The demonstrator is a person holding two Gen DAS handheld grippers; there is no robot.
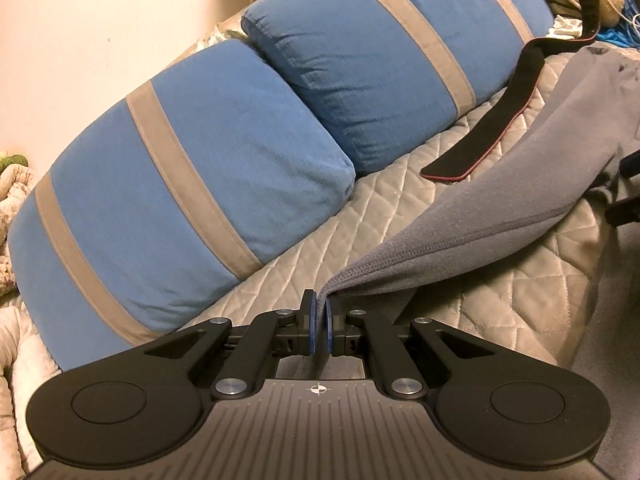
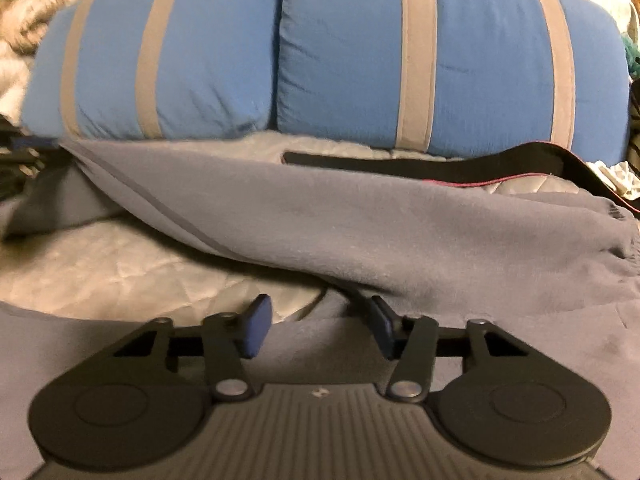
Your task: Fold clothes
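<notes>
The grey garment (image 1: 500, 200) lies spread across the quilted bed (image 1: 360, 240), in front of the two blue pillows (image 1: 192, 184) with grey stripes that lean against the wall at the head of the bed.

The left gripper (image 1: 319, 322) has its blue-padded fingers (image 1: 310, 320) pressed together on a ribbed corner of the garment, so the cloth rises from the bed and stretches away from that corner as a taut fold toward the far side. A black strap (image 1: 492, 128) with a red edge lies on the bed between the garment and the nearer pillow, one end running up past the pillow's corner.

In the right wrist view the garment (image 2: 360, 220) fills the middle, draped below the pillows (image 2: 440, 60), with the black strap (image 2: 400, 166) showing just behind its upper edge and the bed (image 2: 120, 264) bare to the left. The right gripper (image 2: 318, 326) sits at the garment's near edge with its fingers (image 2: 256, 328) partly apart. A fold of grey cloth lies in the gap and against the right-hand finger, but the pads do not pinch it. This view is blurred.
</notes>
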